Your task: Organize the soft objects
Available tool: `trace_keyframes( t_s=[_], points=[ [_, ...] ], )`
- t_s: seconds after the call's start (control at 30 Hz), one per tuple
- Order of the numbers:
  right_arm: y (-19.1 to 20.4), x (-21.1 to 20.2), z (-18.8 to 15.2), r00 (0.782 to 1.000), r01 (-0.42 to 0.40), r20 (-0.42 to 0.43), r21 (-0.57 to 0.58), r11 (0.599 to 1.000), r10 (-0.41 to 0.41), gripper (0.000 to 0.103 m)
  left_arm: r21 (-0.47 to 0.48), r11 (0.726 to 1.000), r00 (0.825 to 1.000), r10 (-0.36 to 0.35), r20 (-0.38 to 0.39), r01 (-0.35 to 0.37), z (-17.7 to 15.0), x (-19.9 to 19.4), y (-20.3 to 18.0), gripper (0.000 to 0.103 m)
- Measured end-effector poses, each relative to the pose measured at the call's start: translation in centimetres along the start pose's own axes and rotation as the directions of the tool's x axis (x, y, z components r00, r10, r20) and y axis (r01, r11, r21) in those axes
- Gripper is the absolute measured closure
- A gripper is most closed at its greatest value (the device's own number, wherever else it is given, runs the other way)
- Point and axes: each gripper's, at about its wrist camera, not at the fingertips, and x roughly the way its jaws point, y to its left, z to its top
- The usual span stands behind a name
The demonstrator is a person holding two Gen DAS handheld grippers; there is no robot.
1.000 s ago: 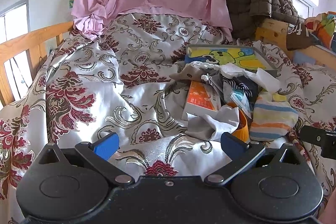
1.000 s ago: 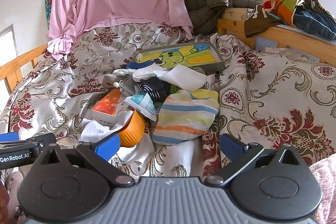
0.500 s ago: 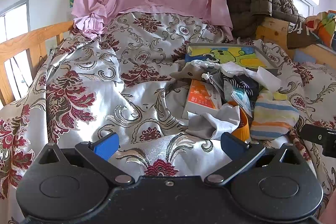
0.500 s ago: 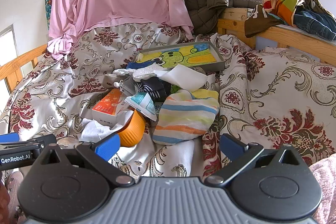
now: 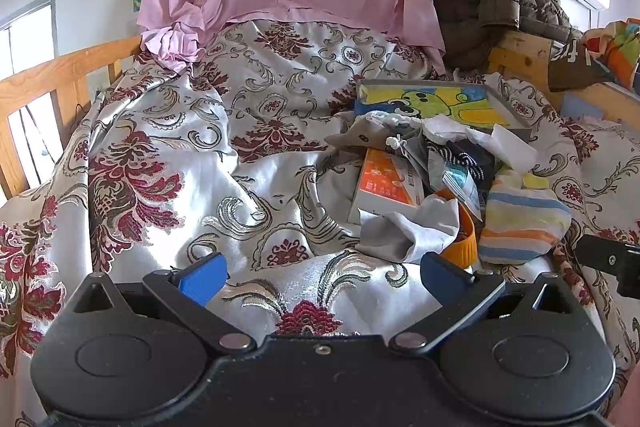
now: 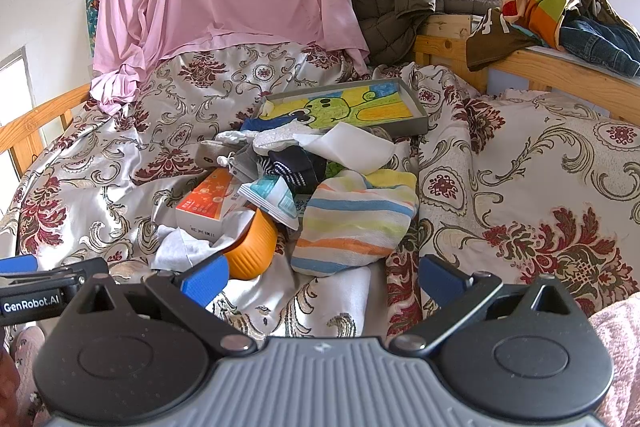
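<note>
Striped sock [image 6: 352, 223] lies nearest in the clutter pile on the floral bedspread [image 6: 520, 179]; left gripper [image 5: 322, 275] and right gripper [image 6: 324, 277] both gape wide, empty.

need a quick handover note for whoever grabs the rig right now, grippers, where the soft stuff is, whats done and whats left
Left gripper: open, empty, hovering over bare bedspread left of the pile.
Right gripper: open, empty, facing the pile.
Pile, mid-bed: striped cloth nearest the right gripper; grey cloth draped over the orange bowl; dark striped sock and white cloth behind. Mixed in, not soft: orange box and, behind the pile, picture tray.
Done: nothing visibly sorted; the pile is a jumble.
Left: pull out each soft item and group it. The striped cloth looks like the easiest first grab.
</note>
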Motion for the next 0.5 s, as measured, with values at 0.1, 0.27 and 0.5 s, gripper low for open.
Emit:
trace_keyframes(
  t_s=[0.1, 0.27, 0.5],
  points=[
    [0.01, 0.01, -0.01, 1.0, 0.0, 0.0, 0.0, 1.0, 0.0, 0.0, 0.001, 1.0, 1.0, -0.001, -0.001, 0.001, 0.07, 0.01, -0.03, 0.001],
    [0.17, 0.12, -0.07, 1.0, -0.003, 0.0, 0.001, 1.0, 0.003, 0.0, 0.001, 1.0, 1.0, 0.0, -0.001, 0.0, 0.06, 0.03, -0.02, 0.001],
    [0.06, 0.13, 0.11, 1.0, -0.004, 0.0, 0.002, 1.0, 0.004, 0.0, 0.001, 1.0, 1.0, -0.001, -0.001, 0.001, 0.11, 0.01, -0.01, 0.001]
  ],
)
